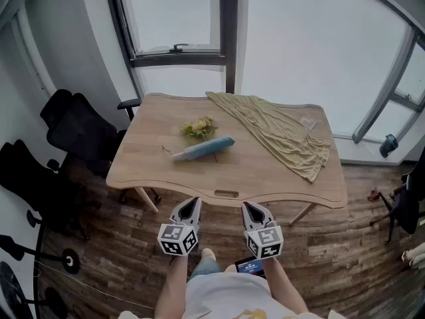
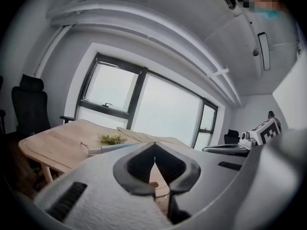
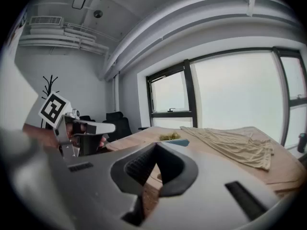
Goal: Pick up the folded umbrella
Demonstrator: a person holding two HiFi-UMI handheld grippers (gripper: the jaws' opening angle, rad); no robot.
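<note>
A folded light-blue umbrella (image 1: 204, 148) with a pale handle end lies on the wooden table (image 1: 159, 171), left of its middle. The same umbrella (image 2: 106, 148) shows low in the left gripper view, and a sliver of it (image 3: 178, 142) in the right gripper view. My left gripper (image 1: 194, 203) and right gripper (image 1: 248, 207) hang side by side in front of the table's near edge, well short of the umbrella. Both are shut with nothing between their jaws, as seen at the left gripper (image 2: 154, 146) and the right gripper (image 3: 156, 146) in their own views.
A yellow-green bundle (image 1: 198, 127) lies just behind the umbrella. An olive cloth (image 1: 282, 135) drapes over the table's right half. Black office chairs (image 1: 80, 131) stand to the left, more gear on the floor at the right (image 1: 398, 211). Windows (image 1: 299, 38) rise behind the table.
</note>
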